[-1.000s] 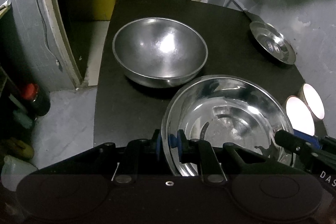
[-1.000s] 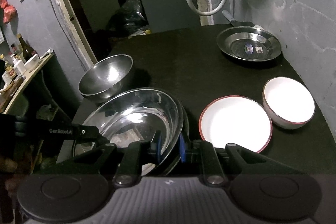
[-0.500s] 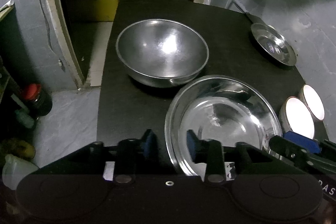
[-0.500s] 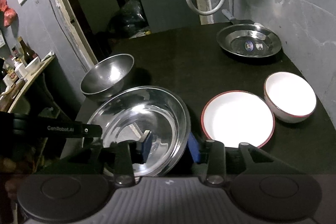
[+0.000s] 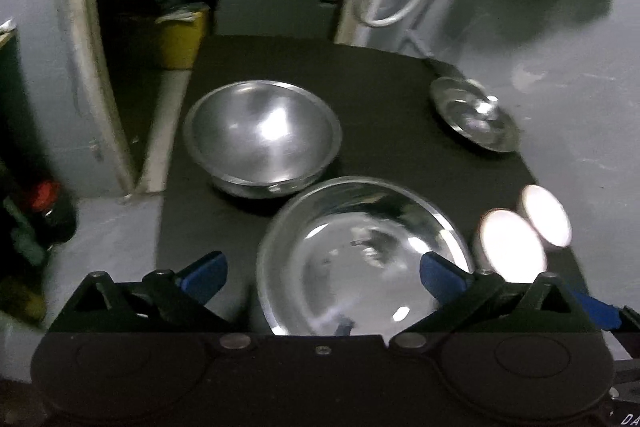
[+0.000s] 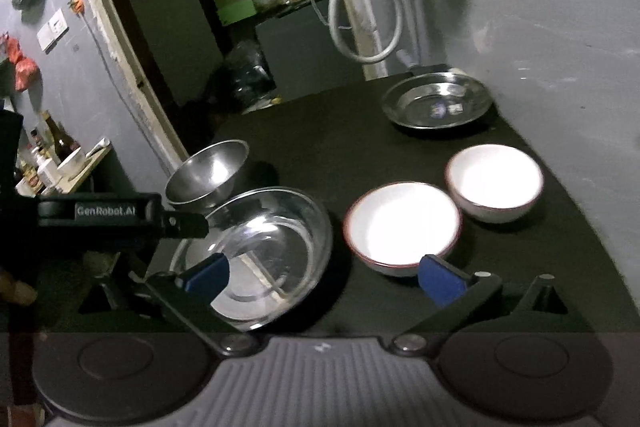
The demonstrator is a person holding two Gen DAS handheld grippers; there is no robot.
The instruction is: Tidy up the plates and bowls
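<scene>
A wide shiny steel bowl (image 5: 360, 251) (image 6: 260, 251) rests on the black table near its front edge. A deeper steel bowl (image 5: 262, 137) (image 6: 210, 177) stands just behind it. A white red-rimmed plate (image 6: 402, 223) (image 5: 510, 245) and a white bowl (image 6: 494, 181) (image 5: 546, 215) sit to the right. A steel plate (image 6: 436, 105) (image 5: 474, 121) lies at the back right. My left gripper (image 5: 322, 277) is open, its fingers spread either side of the wide bowl's near rim. My right gripper (image 6: 324, 277) is open, above the gap between wide bowl and white plate.
The black table (image 6: 320, 147) ends at a doorway on the left and a grey wall (image 6: 560, 47) on the right. A white hose (image 6: 360, 27) hangs behind the table. Bottles (image 5: 44, 211) stand on the floor at left. A yellow box (image 5: 180, 39) sits beyond the table.
Both grippers were shut on the wide steel bowl's rim, one on each side. Both have opened wide and pulled back and up; the bowl now rests on the table.
</scene>
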